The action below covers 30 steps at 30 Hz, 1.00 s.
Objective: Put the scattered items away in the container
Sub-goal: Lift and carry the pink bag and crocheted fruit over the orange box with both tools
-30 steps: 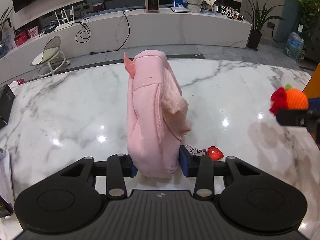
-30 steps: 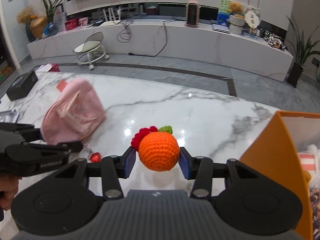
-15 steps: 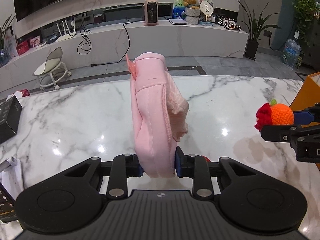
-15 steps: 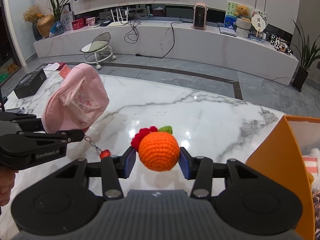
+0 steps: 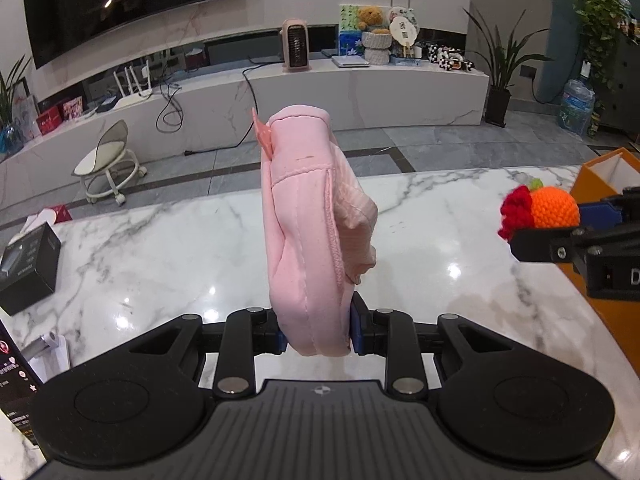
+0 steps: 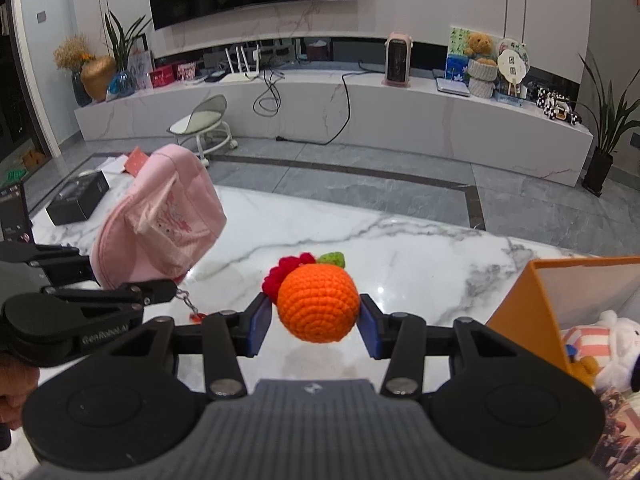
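My left tongs [image 5: 316, 330] are clamped on the lower end of a pink pouch [image 5: 308, 232], with the blue pads pressing it from both sides. The pouch stands up from the jaws, above the marble desk [image 5: 160, 248], not touching it. In the right view I see the same pouch [image 6: 160, 220] from the side, with a printed front pocket and a small chain with a red charm [image 6: 197, 316] hanging below it, just above the desk surface [image 6: 400, 248].

My right tongs [image 6: 316, 316] are clamped on an orange crochet ball [image 6: 318, 302] – it has a red knitted part and a small green leaf on its far side. The ball is held in the air over the desk. From the left view, the ball [image 5: 554, 208] and the right tongs [image 5: 560, 220] appear at the right edge, just in front of the orange box [image 5: 588, 172].

The box [image 6: 524, 300] stands on the right side of the desk, near the right tongs. Inside it I can see a white plush toy [image 6: 616, 344] with a striped part, and some other things that I cannot identify. A black box [image 5: 28, 260] lies on the far left part of the desk – well apart from both pouch and ball. A part of a hand [image 6: 16, 392] shows at the left edge of the right view, behind the left tongs [image 6: 120, 294].
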Each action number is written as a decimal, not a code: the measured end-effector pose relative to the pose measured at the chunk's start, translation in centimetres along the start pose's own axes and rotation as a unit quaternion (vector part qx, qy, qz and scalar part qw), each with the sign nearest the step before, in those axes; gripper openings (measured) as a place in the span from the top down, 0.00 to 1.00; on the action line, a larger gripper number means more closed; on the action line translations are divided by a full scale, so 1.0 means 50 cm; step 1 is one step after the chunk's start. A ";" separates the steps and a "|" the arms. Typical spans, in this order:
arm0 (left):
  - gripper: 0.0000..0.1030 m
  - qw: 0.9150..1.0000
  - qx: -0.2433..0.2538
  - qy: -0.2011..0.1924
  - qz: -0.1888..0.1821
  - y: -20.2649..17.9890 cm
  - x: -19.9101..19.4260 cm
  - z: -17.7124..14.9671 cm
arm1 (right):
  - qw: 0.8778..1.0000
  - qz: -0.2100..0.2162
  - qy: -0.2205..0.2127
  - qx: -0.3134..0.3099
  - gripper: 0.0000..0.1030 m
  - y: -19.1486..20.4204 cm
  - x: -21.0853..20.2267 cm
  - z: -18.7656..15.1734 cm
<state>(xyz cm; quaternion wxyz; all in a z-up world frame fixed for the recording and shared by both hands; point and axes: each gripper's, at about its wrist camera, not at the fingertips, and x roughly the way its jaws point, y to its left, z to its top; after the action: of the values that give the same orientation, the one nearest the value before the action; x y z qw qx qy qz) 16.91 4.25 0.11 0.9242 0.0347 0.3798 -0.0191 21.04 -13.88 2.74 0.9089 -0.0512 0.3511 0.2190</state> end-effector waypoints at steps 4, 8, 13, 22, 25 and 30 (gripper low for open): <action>0.68 1.000 0.012 -0.008 0.000 -0.025 -0.020 0.006 | 1.000 0.001 -0.016 0.008 0.52 -0.010 -0.036 0.006; 0.68 1.000 0.017 -0.017 -0.003 -0.048 -0.041 0.013 | 0.999 0.002 -0.031 0.014 0.52 -0.019 -0.073 0.012; 0.68 0.999 0.029 -0.024 -0.011 -0.089 -0.057 0.021 | 0.999 0.002 -0.046 0.021 0.52 -0.033 -0.116 0.015; 0.68 0.997 0.057 -0.033 -0.027 -0.183 -0.073 0.045 | 0.996 -0.017 -0.074 0.037 0.52 -0.088 -0.190 0.008; 0.68 0.997 0.066 -0.037 -0.029 -0.207 -0.083 0.050 | 0.995 -0.023 -0.084 0.050 0.52 -0.116 -0.214 0.007; 0.68 0.995 0.080 -0.047 -0.029 -0.244 -0.104 0.063 | 0.992 -0.029 -0.100 0.068 0.52 -0.150 -0.255 0.004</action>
<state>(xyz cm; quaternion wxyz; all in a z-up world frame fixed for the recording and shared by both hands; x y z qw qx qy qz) 14.67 -8.11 5.39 0.9342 0.0968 0.3344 -0.0780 16.03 -25.20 10.86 0.9467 0.0228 0.2709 0.1726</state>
